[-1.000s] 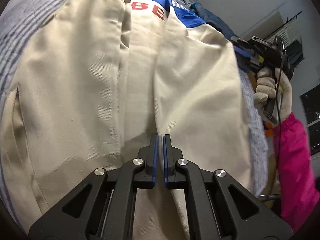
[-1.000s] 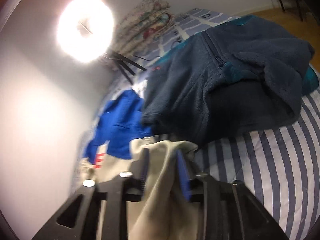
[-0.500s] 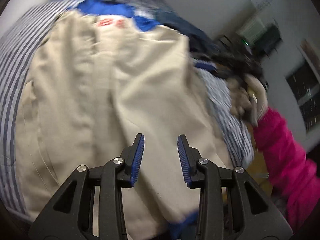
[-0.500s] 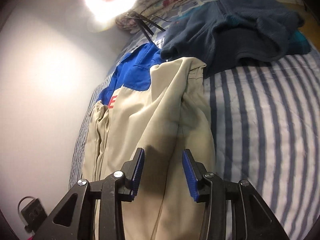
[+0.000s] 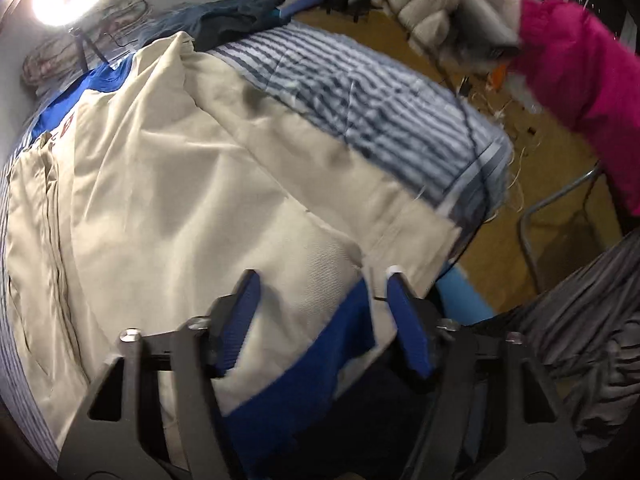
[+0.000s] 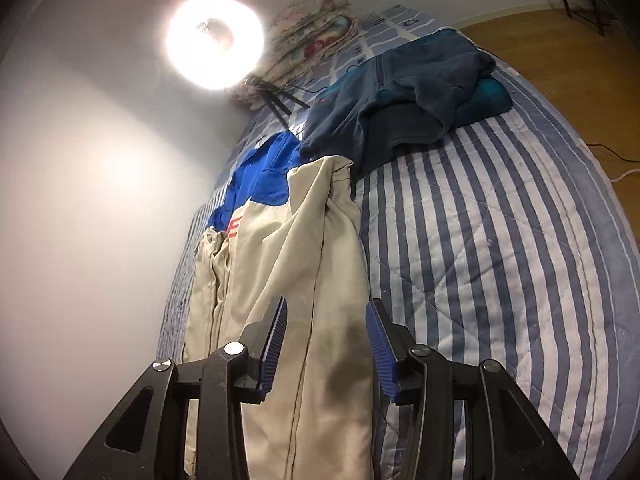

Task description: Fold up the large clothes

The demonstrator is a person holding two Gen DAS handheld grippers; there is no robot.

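Note:
A large beige jacket (image 5: 168,184) with blue shoulders and red letters lies spread on the striped bed cover (image 5: 360,92). My left gripper (image 5: 320,304) is open over the jacket's near hem, where a blue lining (image 5: 320,360) shows between the jaws. My right gripper (image 6: 326,332) is open and empty above the beige jacket (image 6: 304,264), near its right edge. The right hand, in a light glove and pink sleeve (image 5: 572,64), is raised at the top right of the left wrist view.
A dark blue fleece (image 6: 400,100) lies bunched at the far end of the striped bed cover (image 6: 500,260). A ring light (image 6: 216,40) on a tripod and a folded floral quilt (image 6: 316,12) stand by the wall. Wooden floor (image 5: 520,216) and a metal frame lie right of the bed.
Both grippers opened and let the jacket go. The left gripper drew back to the jacket's near hem and swung right. The right gripper pulled back and rose above the jacket's right side.

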